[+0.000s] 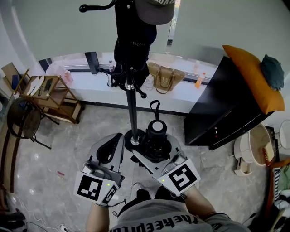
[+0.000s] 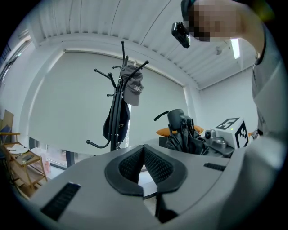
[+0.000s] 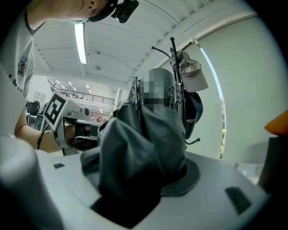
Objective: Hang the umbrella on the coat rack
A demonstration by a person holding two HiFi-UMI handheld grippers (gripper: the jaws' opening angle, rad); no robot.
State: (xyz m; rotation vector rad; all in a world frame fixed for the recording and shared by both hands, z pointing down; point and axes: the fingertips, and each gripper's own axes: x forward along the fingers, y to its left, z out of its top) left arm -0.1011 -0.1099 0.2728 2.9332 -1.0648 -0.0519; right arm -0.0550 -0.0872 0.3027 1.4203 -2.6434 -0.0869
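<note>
Near the pole of the tall black metal coat rack (image 1: 132,104): one folded black fabric umbrella (image 1: 156,136), handle end up, clenched between the right tongs (image 1: 158,156) and hanging on no hook. Left tongs (image 1: 113,147): pads pressed together with nothing between them, held level just beside the right pair, over the grey marbled floor (image 1: 68,154). Rack holdings: one grey peaked cap (image 1: 154,11) on an upper hook, with one dark hanging garment (image 1: 133,50) below it against the pole.
</note>
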